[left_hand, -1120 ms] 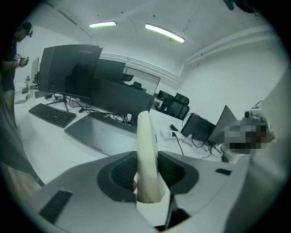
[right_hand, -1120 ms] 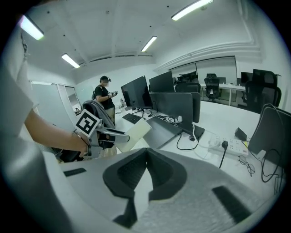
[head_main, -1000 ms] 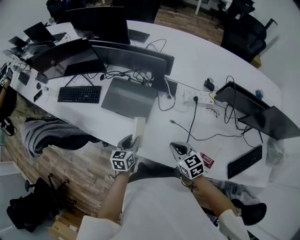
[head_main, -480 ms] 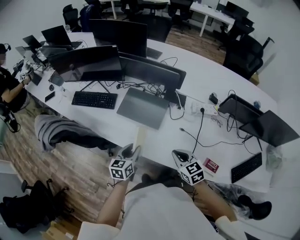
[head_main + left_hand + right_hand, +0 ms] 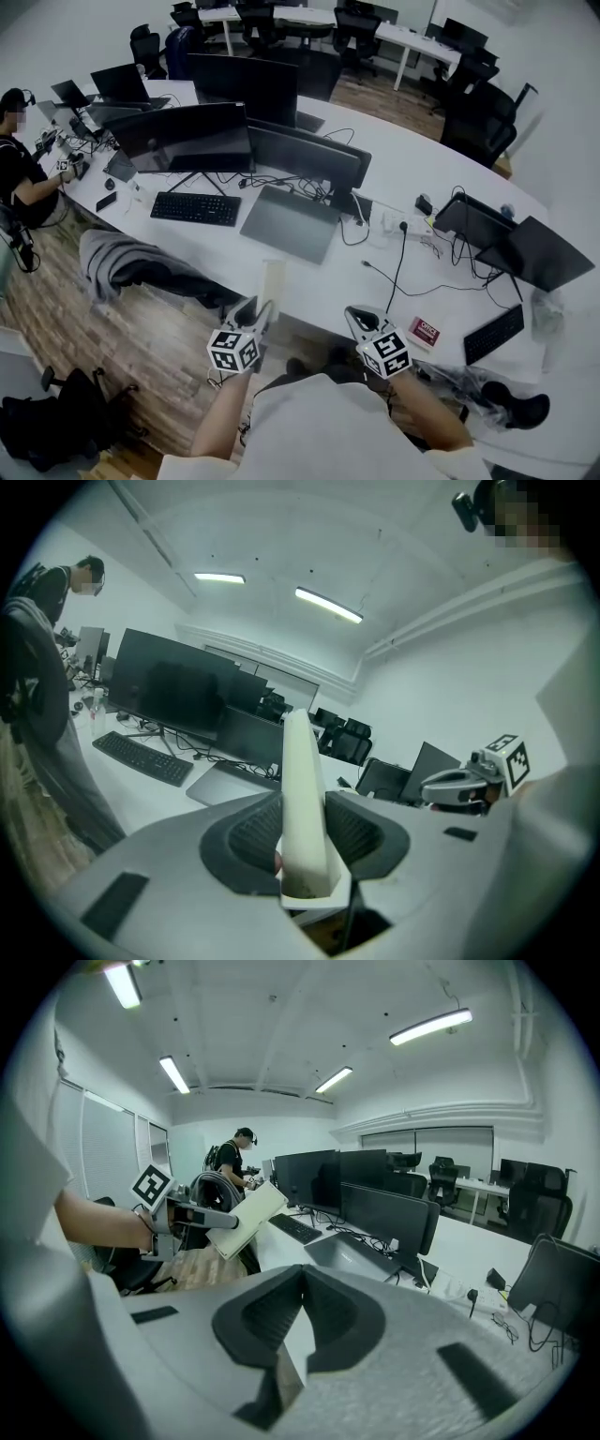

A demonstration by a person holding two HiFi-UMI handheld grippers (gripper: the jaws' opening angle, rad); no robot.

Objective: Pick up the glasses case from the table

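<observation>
The glasses case (image 5: 273,279) is a long cream box, held off the white table (image 5: 309,286) near its front edge. My left gripper (image 5: 259,309) is shut on its lower end. In the left gripper view the case (image 5: 302,789) stands up edge-on between the two dark pads (image 5: 251,834). The right gripper view shows the case (image 5: 246,1220) from the side, sticking out of the left gripper (image 5: 208,1219). My right gripper (image 5: 357,317) hangs over the table's front edge to the right, jaws together with nothing in them (image 5: 302,1279).
Several dark monitors (image 5: 192,136), a black keyboard (image 5: 196,208) and a closed grey laptop (image 5: 292,223) fill the table's middle. A power strip (image 5: 401,223) with cables and a red card (image 5: 423,331) lie on the right. A chair with a grey jacket (image 5: 131,265) stands left; a person (image 5: 21,178) sits far left.
Both grippers have risen and drawn back from the table toward my body. The case has stayed in the left gripper, and the head view now takes in more of the room.
</observation>
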